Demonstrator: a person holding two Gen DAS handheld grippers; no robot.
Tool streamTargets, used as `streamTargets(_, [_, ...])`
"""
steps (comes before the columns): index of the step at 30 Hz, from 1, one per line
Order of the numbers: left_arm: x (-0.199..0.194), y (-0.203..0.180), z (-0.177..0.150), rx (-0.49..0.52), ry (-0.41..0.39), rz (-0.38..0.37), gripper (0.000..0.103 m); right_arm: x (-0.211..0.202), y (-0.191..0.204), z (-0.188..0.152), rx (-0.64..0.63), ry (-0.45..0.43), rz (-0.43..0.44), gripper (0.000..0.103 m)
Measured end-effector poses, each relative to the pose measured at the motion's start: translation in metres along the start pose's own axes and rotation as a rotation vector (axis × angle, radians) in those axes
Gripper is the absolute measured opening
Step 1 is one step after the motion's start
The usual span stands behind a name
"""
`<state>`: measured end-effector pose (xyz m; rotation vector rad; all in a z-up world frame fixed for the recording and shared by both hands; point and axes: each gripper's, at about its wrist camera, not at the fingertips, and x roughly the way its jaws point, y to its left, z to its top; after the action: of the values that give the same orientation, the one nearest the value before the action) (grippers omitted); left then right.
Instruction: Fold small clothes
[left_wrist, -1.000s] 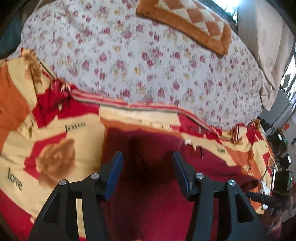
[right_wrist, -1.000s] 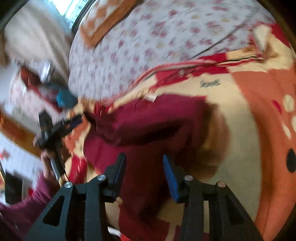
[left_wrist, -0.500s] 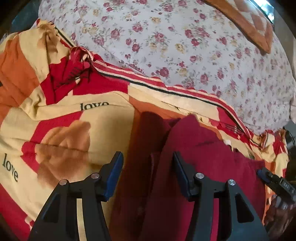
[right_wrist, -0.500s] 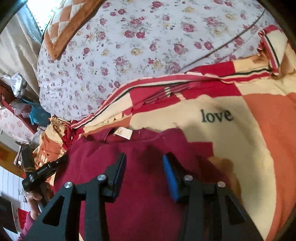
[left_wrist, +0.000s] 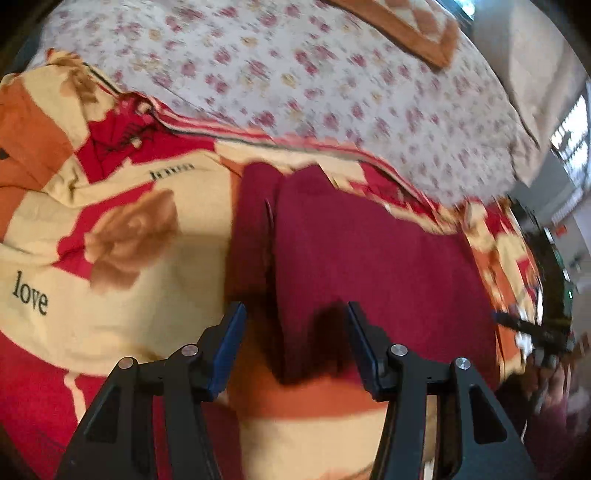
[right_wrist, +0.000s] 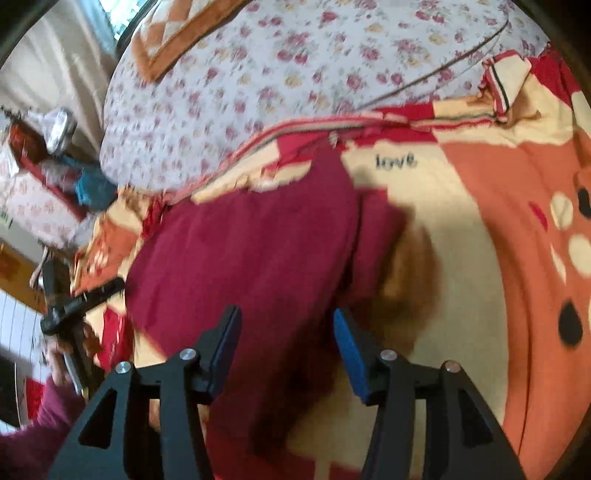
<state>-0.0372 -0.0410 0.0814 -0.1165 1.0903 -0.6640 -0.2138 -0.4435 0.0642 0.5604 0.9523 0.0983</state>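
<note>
A dark red garment (left_wrist: 369, 266) lies flat on a red, cream and orange "love" blanket (left_wrist: 110, 258), with a narrow folded strip along its left side. My left gripper (left_wrist: 295, 321) is open and empty, just above the garment's near left corner. In the right wrist view the same garment (right_wrist: 243, 266) fills the middle, its folded strip on the right. My right gripper (right_wrist: 286, 325) is open and empty over the garment's near part. Each gripper shows at the edge of the other's view: the right gripper (left_wrist: 532, 328) and the left gripper (right_wrist: 77, 299).
A white floral quilt (left_wrist: 314, 85) covers the bed beyond the blanket, with an orange checked pillow (left_wrist: 410, 29) at the far end. Cluttered furniture (right_wrist: 48, 147) stands beside the bed at the left of the right wrist view.
Both grippers have pulled back toward the near edge of the garment and stayed open. The garment now lies flatter, with the folded strip down one side. Both views are blurred by motion.
</note>
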Motion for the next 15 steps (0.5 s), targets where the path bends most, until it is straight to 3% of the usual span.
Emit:
streamTargets(4, [0.005,0.003,-0.013,0.06,0.062,-0.022,0.034,-0.003,0.0,-0.028,0.021,0.034,0.01,0.055])
streamTargets(10, [0.01,-0.007,-0.022,0.156,0.078,-0.064,0.033,0.002,-0.002,-0.05,0.046,0.071,0.027,0.055])
streamTargets(13, [0.026,-0.005,-0.02,0.151,0.112,-0.059,0.019,0.011,0.0,-0.054,0.049,0.08,0.043,0.055])
streamTargets(15, [0.029,-0.003,-0.019,0.133,0.122,-0.057,0.007,0.018,0.004,-0.055,0.027,0.066,0.046,0.046])
